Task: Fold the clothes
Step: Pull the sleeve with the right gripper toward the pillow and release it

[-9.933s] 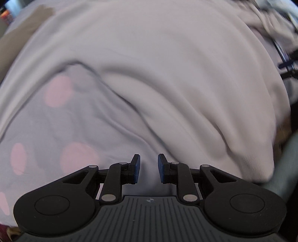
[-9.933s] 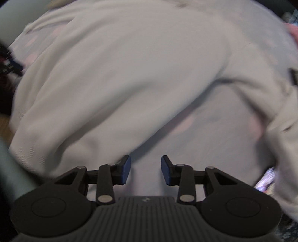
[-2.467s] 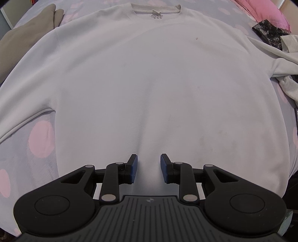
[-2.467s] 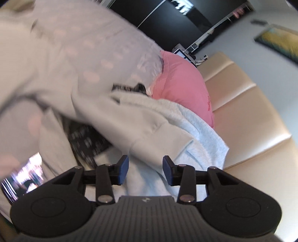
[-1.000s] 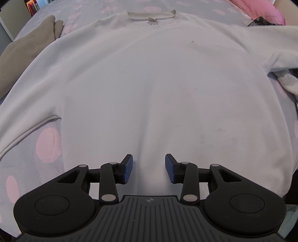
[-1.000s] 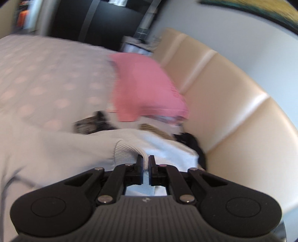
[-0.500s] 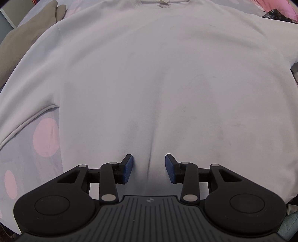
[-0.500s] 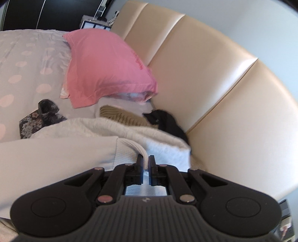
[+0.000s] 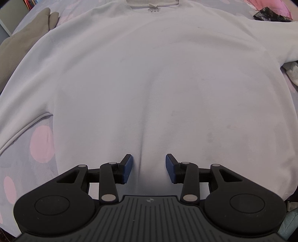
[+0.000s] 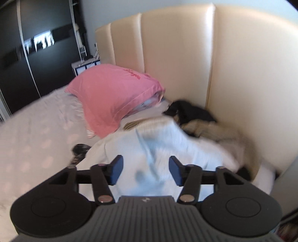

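A white long-sleeved sweatshirt (image 9: 149,78) lies flat on the dotted bed sheet, collar (image 9: 151,2) at the far edge, sleeves spread to both sides. My left gripper (image 9: 148,168) is open and empty, hovering over the sweatshirt's lower middle near the hem. My right gripper (image 10: 145,171) is open and empty above a blurred pile of pale clothes (image 10: 158,149) near the headboard. The sweatshirt's right sleeve (image 9: 275,37) stretches out to the right.
A beige garment (image 9: 20,48) lies at the left. A pink pillow (image 10: 113,100) and dark clothes (image 10: 190,111) sit by the cream padded headboard (image 10: 186,55). A dark patterned cloth (image 9: 270,15) lies at the far right. A black wardrobe (image 10: 28,55) stands behind.
My right gripper has opened and let go of the sweatshirt cuff it held, and has swung towards the headboard. My left gripper has barely moved and stays open.
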A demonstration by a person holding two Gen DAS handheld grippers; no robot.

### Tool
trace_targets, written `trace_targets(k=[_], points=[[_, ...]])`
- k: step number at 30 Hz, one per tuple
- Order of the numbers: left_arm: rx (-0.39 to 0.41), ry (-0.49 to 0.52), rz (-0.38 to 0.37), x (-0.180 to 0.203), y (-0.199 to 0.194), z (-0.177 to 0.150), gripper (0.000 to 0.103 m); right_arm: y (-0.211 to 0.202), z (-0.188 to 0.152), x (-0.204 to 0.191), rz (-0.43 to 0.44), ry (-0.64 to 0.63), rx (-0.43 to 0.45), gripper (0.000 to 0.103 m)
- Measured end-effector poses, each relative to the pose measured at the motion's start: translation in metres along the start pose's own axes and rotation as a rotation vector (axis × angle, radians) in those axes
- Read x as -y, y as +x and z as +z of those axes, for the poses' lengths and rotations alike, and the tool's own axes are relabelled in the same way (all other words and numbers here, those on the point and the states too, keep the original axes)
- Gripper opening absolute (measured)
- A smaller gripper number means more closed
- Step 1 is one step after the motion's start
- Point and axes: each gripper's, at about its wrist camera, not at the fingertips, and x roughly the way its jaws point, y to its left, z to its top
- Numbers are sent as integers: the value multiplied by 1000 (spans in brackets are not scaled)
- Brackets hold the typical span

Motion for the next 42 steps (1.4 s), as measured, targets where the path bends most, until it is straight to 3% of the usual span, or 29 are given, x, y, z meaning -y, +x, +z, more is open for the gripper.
trace_targets(k=[3, 6, 7, 8, 10, 13, 18, 22, 26, 34, 40, 42], points=[[4, 2, 4, 1, -1, -1, 37, 9, -15, 11, 42, 97, -21, 56], [9, 8, 17, 4, -1, -1, 37, 24, -21, 13, 84, 156, -6, 47], [10, 8, 22, 5, -1, -1, 37, 29, -22, 13, 101, 177, 2, 38], [8, 6, 28, 4, 1, -2, 37, 32, -22, 12, 114, 195, 16, 11], [-2, -2, 42, 0, 7, -4, 37, 29, -19, 3, 97, 167, 70, 9], [-18, -12, 62, -4, 13, -6, 37, 21, -9, -19, -12, 20, 163, 8], [-23, -2, 69, -2, 17, -1, 37, 41, -3, -31, -121, -30, 159, 8], [-14, -8, 58, -2, 13, 0, 37, 45, -10, -37, -109, -73, 125, 12], [-2, -4, 55, -8, 12, 0, 37, 15, -28, -59, -31, -140, 141, 37], [62, -35, 19, -20, -15, -1, 37, -46, -65, -102, 126, -273, 173, 45], [117, -83, 18, -34, -47, -16, 38, -75, -125, -152, 333, -359, 40, 46], [136, -114, 32, -47, -55, -21, 38, -82, -150, -169, 400, -386, -2, 51]])
